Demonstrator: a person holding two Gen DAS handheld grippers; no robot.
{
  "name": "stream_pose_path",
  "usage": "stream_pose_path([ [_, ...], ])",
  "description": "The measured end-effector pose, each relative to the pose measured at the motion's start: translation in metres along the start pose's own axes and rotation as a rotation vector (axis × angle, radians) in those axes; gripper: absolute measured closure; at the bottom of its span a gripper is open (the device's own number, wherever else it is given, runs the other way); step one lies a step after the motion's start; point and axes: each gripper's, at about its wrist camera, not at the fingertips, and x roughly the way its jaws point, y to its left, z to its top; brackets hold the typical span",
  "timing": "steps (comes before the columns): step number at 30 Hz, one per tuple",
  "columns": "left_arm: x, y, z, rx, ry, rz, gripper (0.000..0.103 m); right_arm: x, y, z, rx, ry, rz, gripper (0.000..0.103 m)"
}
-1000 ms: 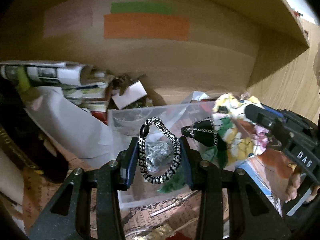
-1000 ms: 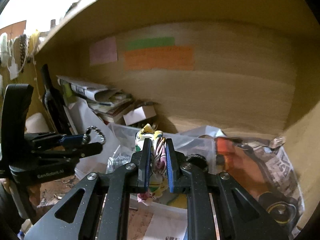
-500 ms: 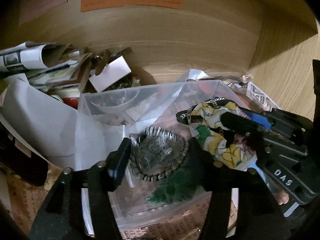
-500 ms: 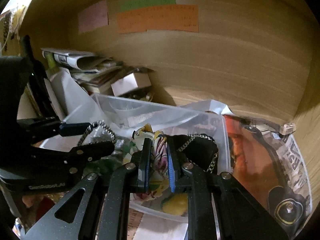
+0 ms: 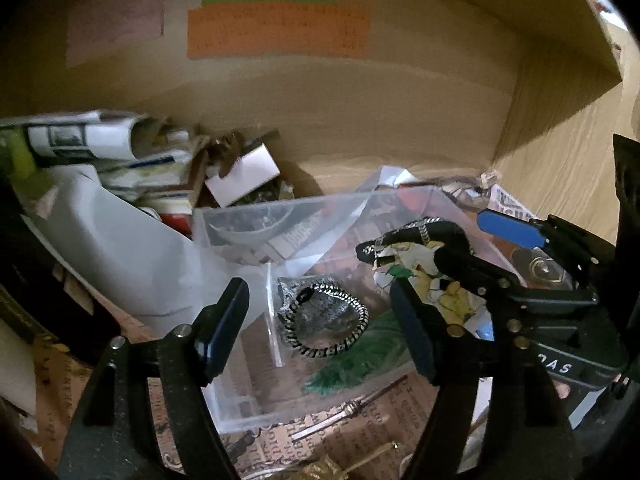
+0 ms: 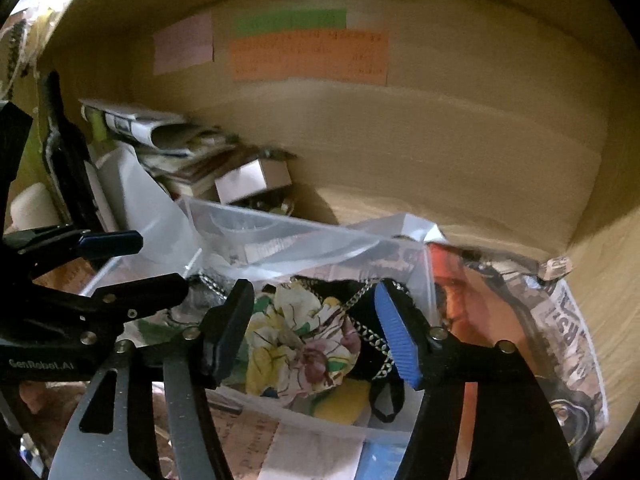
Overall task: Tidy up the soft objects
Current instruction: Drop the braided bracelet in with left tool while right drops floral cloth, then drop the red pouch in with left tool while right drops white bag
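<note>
A clear plastic bin (image 5: 224, 224) (image 6: 224, 220) stands on the shelf floor. A black-and-silver braided loop (image 5: 324, 322) lies inside it on a small plastic bag, beside green fabric (image 5: 360, 364). A floral cloth (image 6: 304, 340) (image 5: 432, 284) and a black piece with a silver chain (image 6: 372, 320) (image 5: 416, 232) lie in the bin's right part. My left gripper (image 5: 320, 328) is open just above the loop, holding nothing. My right gripper (image 6: 316, 328) is open over the floral cloth, holding nothing.
The bin sits in a wooden cubby with coloured paper labels (image 5: 276, 32) on the back wall. Rolled newspapers and a white box (image 5: 244, 172) pile up at the left. A magazine (image 6: 520, 320) lies at the right. Printed paper and a metal skewer (image 5: 352, 408) lie in front.
Both grippers opened. The braided loop dropped from my left gripper into the bin, and the floral cloth dropped from my right gripper into the bin.
</note>
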Motion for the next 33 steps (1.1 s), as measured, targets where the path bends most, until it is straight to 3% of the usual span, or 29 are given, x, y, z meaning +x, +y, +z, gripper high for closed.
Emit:
stream_pose_path([
  [2, -0.012, -0.001, 0.001, 0.001, -0.026, 0.0, 0.025, -0.011, 0.001, 0.002, 0.0, -0.024, -0.001, 0.037],
  [4, -0.024, -0.002, 0.001, 0.007, -0.05, 0.006, 0.024, -0.021, 0.002, 0.003, 0.007, -0.044, -0.007, 0.026],
  [14, -0.082, -0.013, -0.02, 0.032, -0.16, 0.039, 0.005, -0.079, 0.011, -0.003, 0.007, -0.145, 0.002, 0.017],
  [17, -0.094, -0.016, -0.032, 0.031, -0.164, 0.038, 0.002, -0.09, 0.012, -0.011, 0.019, -0.154, 0.01, 0.008],
  [19, -0.1, -0.017, -0.04, 0.03, -0.159, 0.04, 0.001, -0.096, 0.013, -0.019, 0.028, -0.156, 0.013, 0.001],
  [33, -0.082, -0.011, -0.106, -0.019, 0.002, 0.054, 0.001, -0.095, 0.034, -0.079, 0.067, -0.021, 0.101, 0.001],
])
